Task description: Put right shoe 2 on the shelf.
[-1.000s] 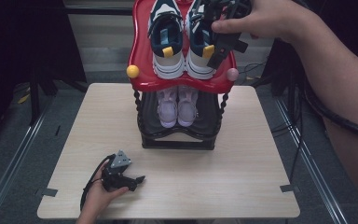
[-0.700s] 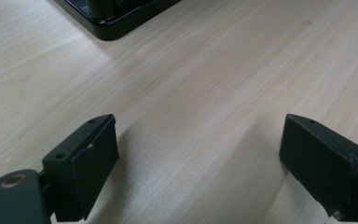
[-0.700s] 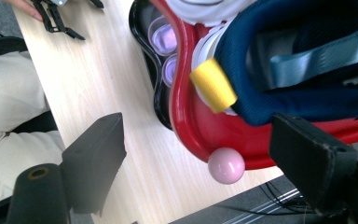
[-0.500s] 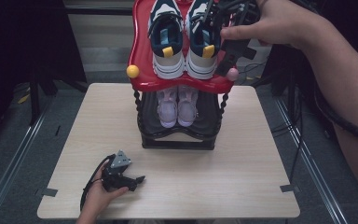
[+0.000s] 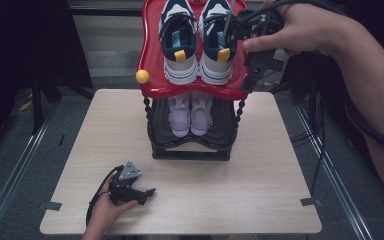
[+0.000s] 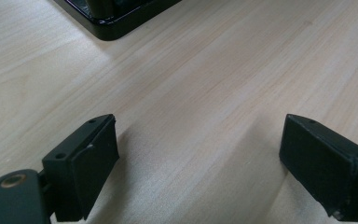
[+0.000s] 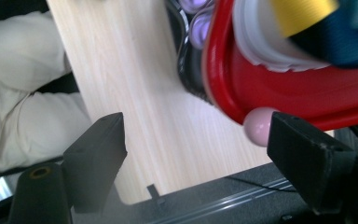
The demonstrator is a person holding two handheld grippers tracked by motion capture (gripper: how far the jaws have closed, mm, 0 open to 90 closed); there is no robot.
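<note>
Right gripper (image 5: 248, 75) jaws spread wide, empty, at the right edge of the red top shelf (image 5: 155, 70).

Navy-and-white sneakers (image 5: 198, 42) sit side by side on that shelf, heels toward the person; the right sneaker (image 5: 217, 45) lies just beside the gripper. Pale lilac shoes (image 5: 190, 114) on the black lower tier. In the right gripper view a pink knob (image 7: 259, 126) sits near one jaw. Left gripper (image 5: 147, 192) rests low on the table (image 5: 260, 200), jaws wide, nothing held. Step judged: approach to the right sneaker. Next move calls for turning inward over the heel, then closing on it.
</note>
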